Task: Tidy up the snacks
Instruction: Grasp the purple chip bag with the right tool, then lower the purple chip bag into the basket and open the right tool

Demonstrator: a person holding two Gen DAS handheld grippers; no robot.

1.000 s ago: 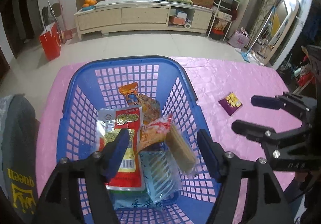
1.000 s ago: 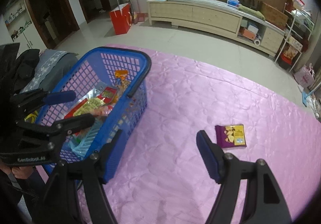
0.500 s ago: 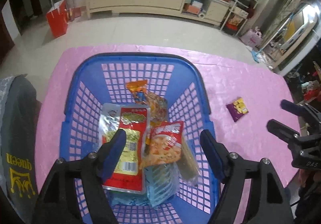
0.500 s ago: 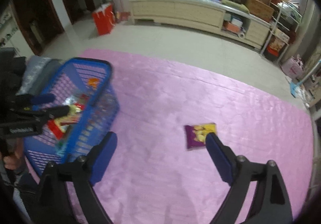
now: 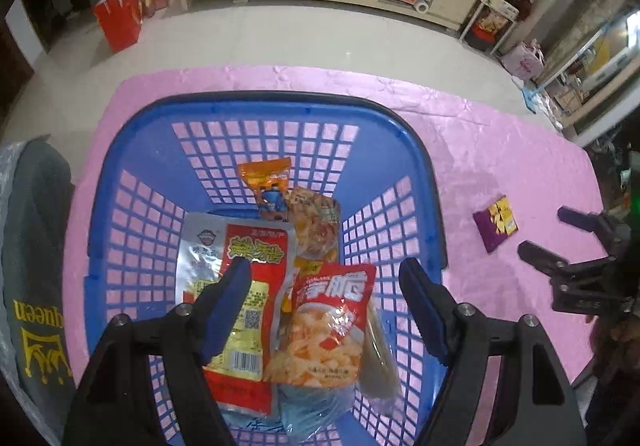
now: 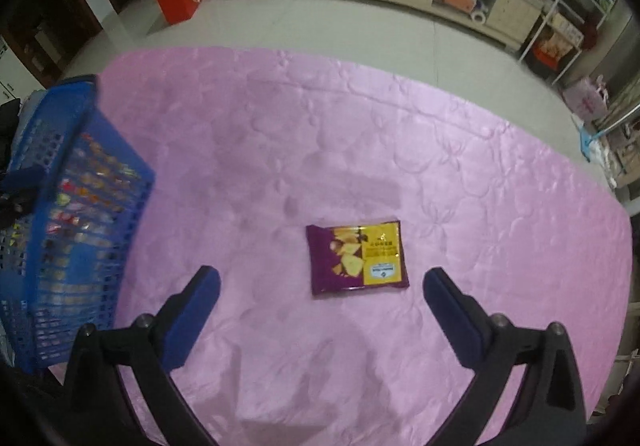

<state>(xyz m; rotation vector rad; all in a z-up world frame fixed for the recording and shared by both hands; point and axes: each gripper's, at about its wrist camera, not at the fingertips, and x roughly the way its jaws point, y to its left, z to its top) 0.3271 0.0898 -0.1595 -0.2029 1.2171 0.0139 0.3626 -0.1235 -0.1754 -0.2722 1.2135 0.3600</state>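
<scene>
Status: right gripper (image 6: 320, 278) jaws wide, empty, above purple packet (image 6: 357, 259) flat on pink cloth (image 6: 400, 134) | left gripper (image 5: 325, 278) spread over blue basket (image 5: 280, 108) (already holds snacks) | risk: thin foil slips, cloth bunches.

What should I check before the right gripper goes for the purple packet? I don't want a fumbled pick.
1. Right gripper open: ok, jaws spread wide, nothing between them.
2. Purple snack packet lined up: ok, it lies ahead, between the two jaws, slightly right of centre.
3. Packet free to lift: ok, it lies flat and alone on the pink tablecloth.
4. Height above the packet: cannot tell from these views.
5. Room in the blue basket: ok, several packets lie on the bottom, space remains above them.
6. Left gripper out of the way: not ok, it hangs open right above the basket.
</scene>
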